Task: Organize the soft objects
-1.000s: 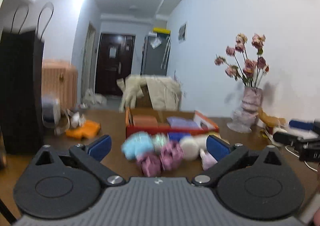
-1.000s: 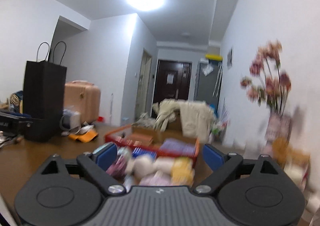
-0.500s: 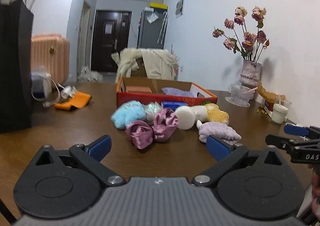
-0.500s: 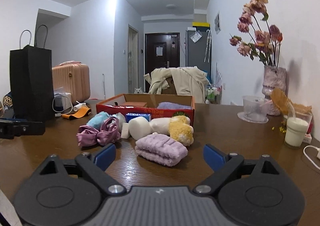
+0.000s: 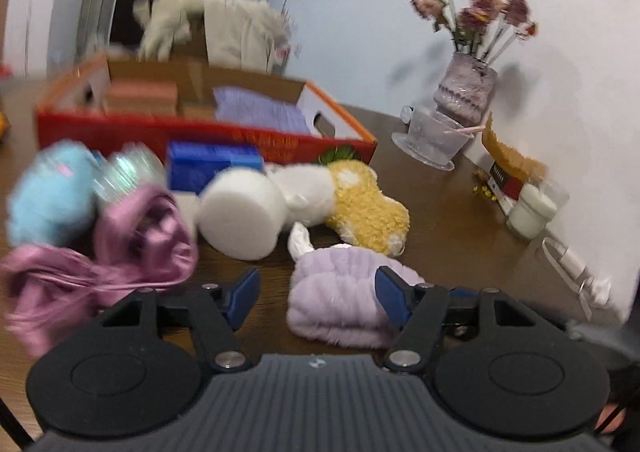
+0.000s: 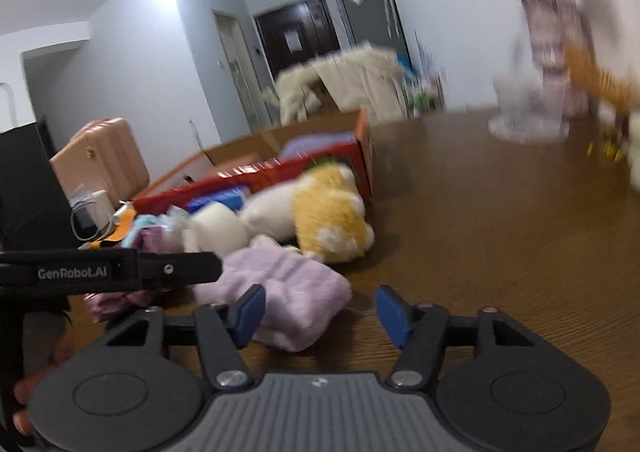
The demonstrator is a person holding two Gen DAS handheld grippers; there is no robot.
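Both wrist views look down, close, sharing the lilac towel (image 5: 340,300).

Bare table (image 6: 500,220) right of your lilac towel (image 5: 340,300) gives passage; ahead the yellow plush (image 5: 368,204), white foam cylinder (image 5: 240,212) and, seemingly, red box (image 5: 200,132) crowd it.

"GenRobot.AI" on black bar of left tongs (image 6: 108,272), other labels blurred

A folded lilac fluffy towel (image 5: 340,304) lay nearest on the brown table; behind it sat a white foam cylinder (image 5: 240,214), a yellow-and-white plush (image 5: 360,204), a pink satin scrunchie (image 5: 132,248) and a blue pompom (image 5: 52,196), before a red box (image 5: 192,132).
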